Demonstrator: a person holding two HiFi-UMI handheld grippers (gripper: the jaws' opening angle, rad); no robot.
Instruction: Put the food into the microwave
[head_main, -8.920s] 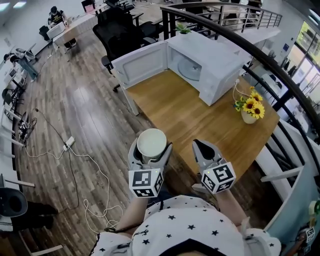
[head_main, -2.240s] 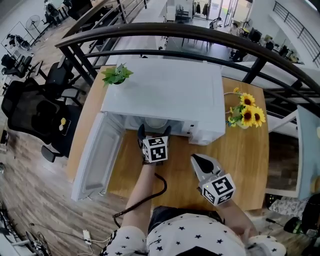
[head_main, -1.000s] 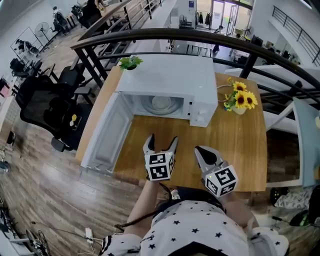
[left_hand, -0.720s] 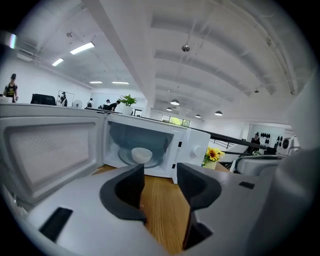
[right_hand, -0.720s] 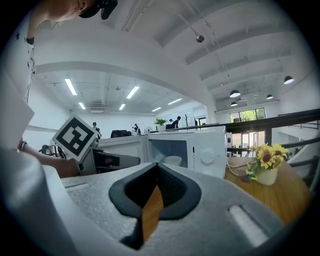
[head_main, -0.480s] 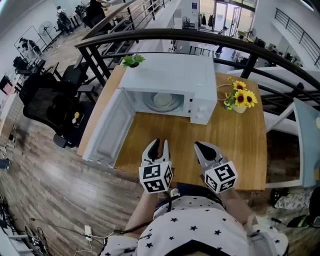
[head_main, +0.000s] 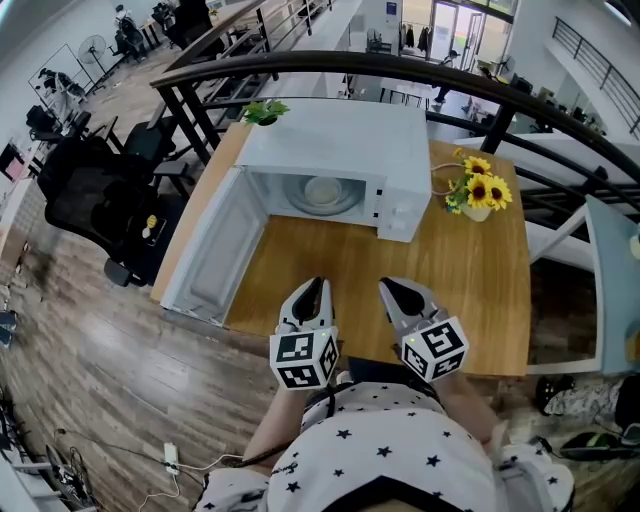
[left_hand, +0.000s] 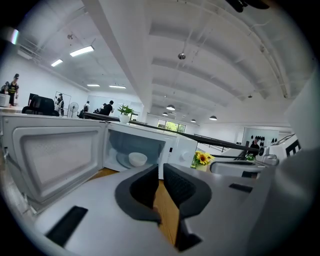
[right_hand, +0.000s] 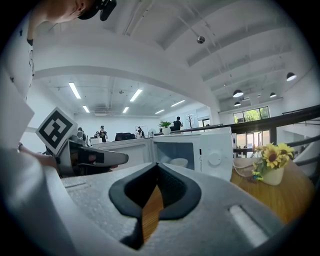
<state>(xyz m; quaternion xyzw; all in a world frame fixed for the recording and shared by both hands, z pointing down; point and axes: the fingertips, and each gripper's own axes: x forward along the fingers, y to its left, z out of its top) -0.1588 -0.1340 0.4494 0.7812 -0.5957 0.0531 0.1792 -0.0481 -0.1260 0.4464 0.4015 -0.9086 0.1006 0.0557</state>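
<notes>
The white microwave (head_main: 345, 160) stands at the far side of the wooden table (head_main: 470, 290) with its door (head_main: 205, 255) swung open to the left. A white bowl (head_main: 322, 190) of food sits on the turntable inside; it also shows in the left gripper view (left_hand: 137, 159) and the right gripper view (right_hand: 179, 162). My left gripper (head_main: 312, 287) hovers over the table's near edge, well back from the microwave, shut with nothing in it (left_hand: 161, 169). Beside it, my right gripper (head_main: 388, 289) is also shut and holds nothing (right_hand: 157, 166).
A pot of sunflowers (head_main: 478, 192) stands on the table right of the microwave. A small green plant (head_main: 263, 111) sits at the microwave's back left corner. A black railing (head_main: 400, 68) curves behind the table. Office chairs (head_main: 90, 195) stand on the floor to the left.
The left gripper brought the bowl into the microwave, let it go and drew back toward the body. Over the last second its jaws went from open to shut. The right gripper barely moved.
</notes>
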